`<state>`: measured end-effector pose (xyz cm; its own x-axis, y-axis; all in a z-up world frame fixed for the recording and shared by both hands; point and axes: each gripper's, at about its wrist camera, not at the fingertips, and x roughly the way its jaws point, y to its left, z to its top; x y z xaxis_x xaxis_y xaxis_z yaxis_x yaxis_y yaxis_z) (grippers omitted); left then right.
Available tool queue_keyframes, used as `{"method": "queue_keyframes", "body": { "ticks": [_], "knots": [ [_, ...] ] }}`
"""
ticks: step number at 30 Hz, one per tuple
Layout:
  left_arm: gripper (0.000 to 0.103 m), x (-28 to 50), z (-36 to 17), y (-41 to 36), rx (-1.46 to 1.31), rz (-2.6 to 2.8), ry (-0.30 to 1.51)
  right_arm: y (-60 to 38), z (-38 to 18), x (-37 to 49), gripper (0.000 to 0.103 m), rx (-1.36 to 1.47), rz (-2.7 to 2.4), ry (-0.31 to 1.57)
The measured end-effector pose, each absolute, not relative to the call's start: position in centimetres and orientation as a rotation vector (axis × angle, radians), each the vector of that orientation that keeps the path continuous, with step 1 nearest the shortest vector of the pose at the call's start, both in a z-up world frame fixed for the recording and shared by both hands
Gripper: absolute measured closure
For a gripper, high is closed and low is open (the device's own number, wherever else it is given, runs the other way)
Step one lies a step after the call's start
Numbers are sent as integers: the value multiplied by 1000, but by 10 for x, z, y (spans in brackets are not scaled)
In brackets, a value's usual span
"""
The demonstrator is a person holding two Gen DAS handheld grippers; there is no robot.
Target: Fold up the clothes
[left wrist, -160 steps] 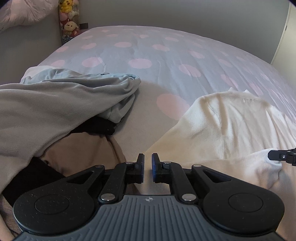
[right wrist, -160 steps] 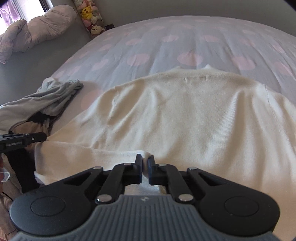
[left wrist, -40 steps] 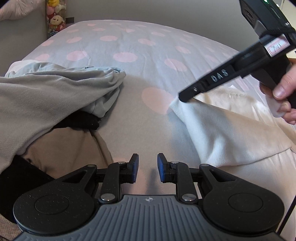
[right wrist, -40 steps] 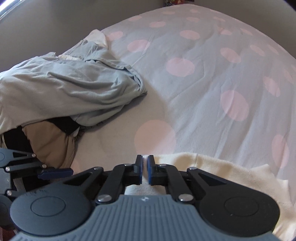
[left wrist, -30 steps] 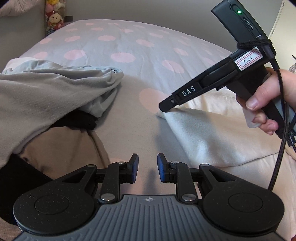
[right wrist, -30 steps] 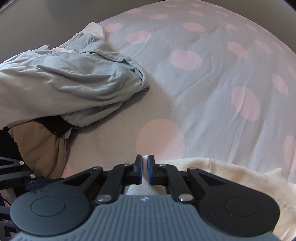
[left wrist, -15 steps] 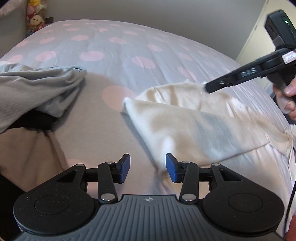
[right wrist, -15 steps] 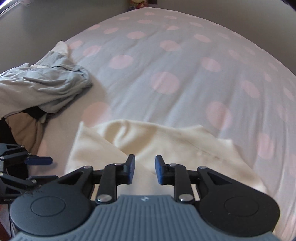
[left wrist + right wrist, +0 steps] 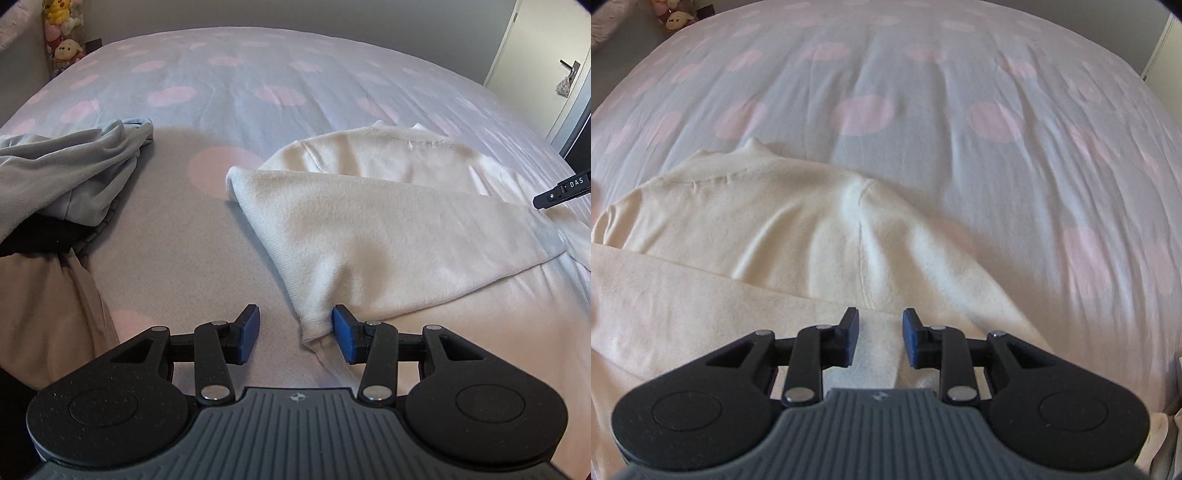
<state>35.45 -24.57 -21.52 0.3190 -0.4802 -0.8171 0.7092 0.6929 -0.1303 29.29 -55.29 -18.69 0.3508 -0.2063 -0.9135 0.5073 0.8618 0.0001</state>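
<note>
Left tongs [image 9: 294,334] open about halfway, blue pads apart, gripping nothing; right pad just beside the lower corner of the folded sleeve, bare bedcover under the gap. Right tongs [image 9: 879,338] narrower, jaws opening, hanging over the cream knit with fabric below the gap but not pinched. From the left wrist view, only a black tip of the right tongs showing at the right edge, printed "DAS" in white.

Cream sweater [image 9: 388,229] spread flat on the bed [image 9: 258,74], toward its right half, collar pointing to the far side, one sleeve folded diagonally across the body. Fold edge running from a rounded cuff near the bed's middle down to the left tongs. Open bedcover beyond the collar and along the far side; a clear strip between sweater and clothes pile.

Sweater fine-ribbed, soft, matte, with a raised shoulder seam. Bedcover smooth, pale grey-lilac with large pink dots, lightly creased. Pile of crumpled clothes [image 9: 70,177] at the left edge: thin grey jersey on top, black and tan cloth beneath. Plush toys [image 9: 64,33] in the far left corner. White door [image 9: 565,70] with a handle at far right.
</note>
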Motion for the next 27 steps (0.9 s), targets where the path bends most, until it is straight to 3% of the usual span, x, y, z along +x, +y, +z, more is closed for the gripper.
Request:
{"method": "queue_keyframes", "body": {
  "ticks": [5,7,17,27],
  "knots": [
    [61,351,-215,-252,327,-780,956,-555,-202,290,79,329,-485,1125],
    [60,349,-216,-253,343,-776,946,-548,-200,291,95,288,-483,1111],
    [60,345,-216,-254,346,-766,936,-532,-206,313,95,150,-575,1145],
    [60,345,-205,-253,334,-761,926,-552,-172,254,79,157,-726,1110]
  ]
}}
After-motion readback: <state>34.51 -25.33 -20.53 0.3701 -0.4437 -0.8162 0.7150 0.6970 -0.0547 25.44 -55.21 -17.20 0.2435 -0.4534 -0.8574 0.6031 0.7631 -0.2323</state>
